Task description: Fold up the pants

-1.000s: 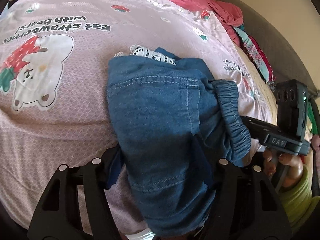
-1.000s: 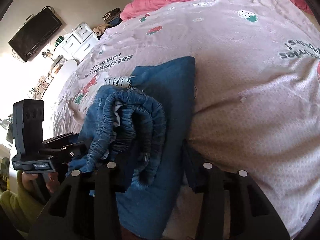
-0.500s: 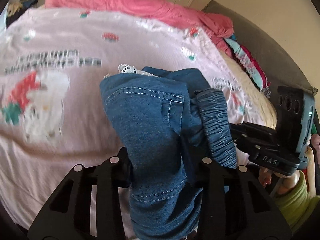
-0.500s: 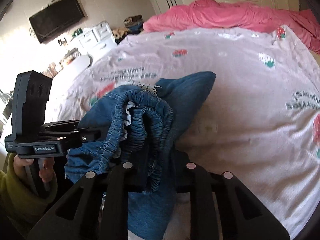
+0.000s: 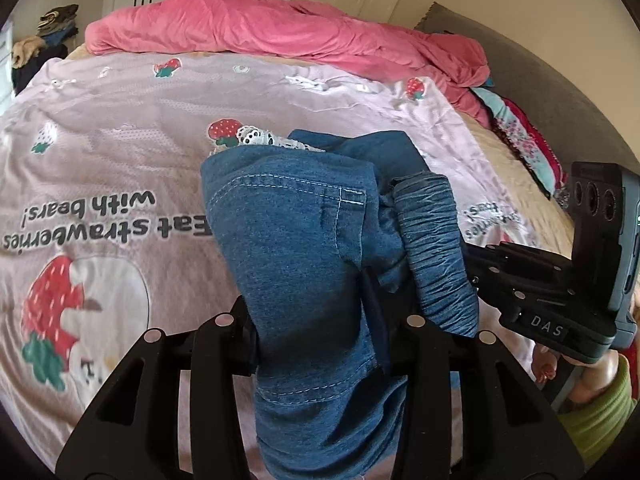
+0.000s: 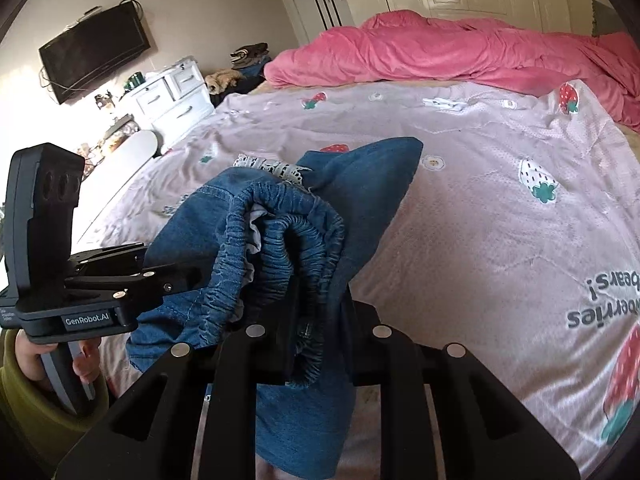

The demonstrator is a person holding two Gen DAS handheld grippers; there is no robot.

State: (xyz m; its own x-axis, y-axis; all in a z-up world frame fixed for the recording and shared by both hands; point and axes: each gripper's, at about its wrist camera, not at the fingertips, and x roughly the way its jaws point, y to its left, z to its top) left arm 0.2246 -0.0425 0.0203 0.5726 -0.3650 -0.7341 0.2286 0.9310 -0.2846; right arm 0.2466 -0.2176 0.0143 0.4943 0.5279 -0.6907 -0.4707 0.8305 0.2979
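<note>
Folded blue denim pants (image 5: pixel 296 240) with white lace trim hang lifted above the pink strawberry bedspread (image 5: pixel 120 128). My left gripper (image 5: pixel 316 320) is shut on the folded denim near its side. My right gripper (image 6: pixel 316 320) is shut on the gathered elastic waistband (image 6: pixel 288 232). The right gripper also shows in the left wrist view (image 5: pixel 532 288), at the waistband (image 5: pixel 436 252). The left gripper shows in the right wrist view (image 6: pixel 152 276), pinching the pants' left side (image 6: pixel 192 236).
A rumpled pink duvet (image 5: pixel 280 28) lies at the far end of the bed. Colourful clothes (image 5: pixel 520 132) are piled along the grey headboard (image 5: pixel 540 92) on the right. A white dresser (image 6: pixel 172 96) and a wall TV (image 6: pixel 92 52) stand left of the bed.
Both grippers closed on the pants and lifted the folded bundle up off the bedspread; the view now tilts up over the whole bed.
</note>
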